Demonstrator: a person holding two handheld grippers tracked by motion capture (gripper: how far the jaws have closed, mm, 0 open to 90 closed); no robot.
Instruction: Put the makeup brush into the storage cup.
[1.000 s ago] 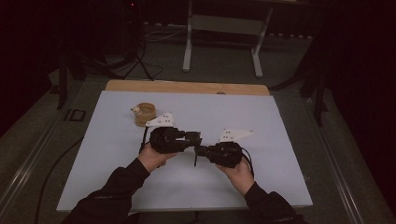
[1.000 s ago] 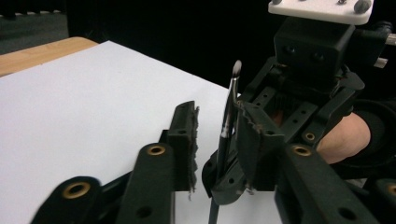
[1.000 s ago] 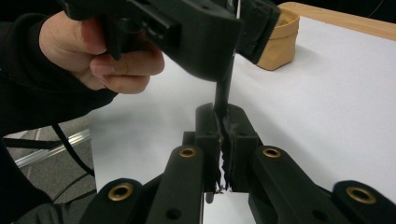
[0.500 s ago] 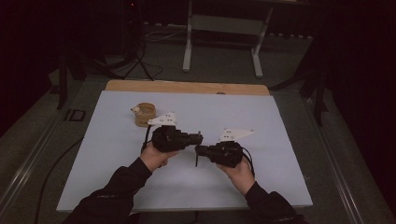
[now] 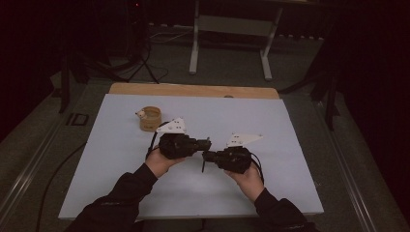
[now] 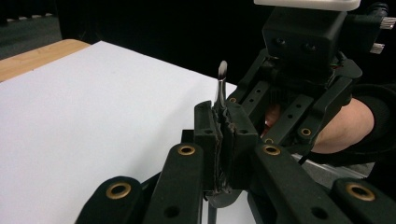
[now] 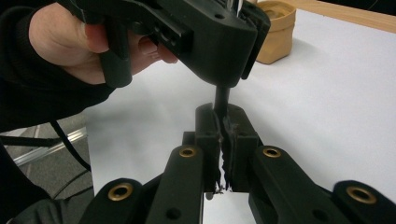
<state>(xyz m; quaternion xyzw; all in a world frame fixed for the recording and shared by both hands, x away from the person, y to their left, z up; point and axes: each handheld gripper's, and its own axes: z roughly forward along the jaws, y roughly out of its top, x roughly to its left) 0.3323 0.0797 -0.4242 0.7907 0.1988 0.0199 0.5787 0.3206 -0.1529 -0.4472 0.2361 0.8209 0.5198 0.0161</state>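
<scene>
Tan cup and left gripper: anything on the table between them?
In the high view, nothing lies between the tan cup and the left gripper: just bare white table surface, partly overhung by that gripper's own grey plate.

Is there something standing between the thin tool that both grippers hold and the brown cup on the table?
No loose thing lies between them. The thin tool is clamped in the left gripper and the right gripper. Toward the brown cup there is bare white sheet, with the left gripper's own body above it.
</scene>
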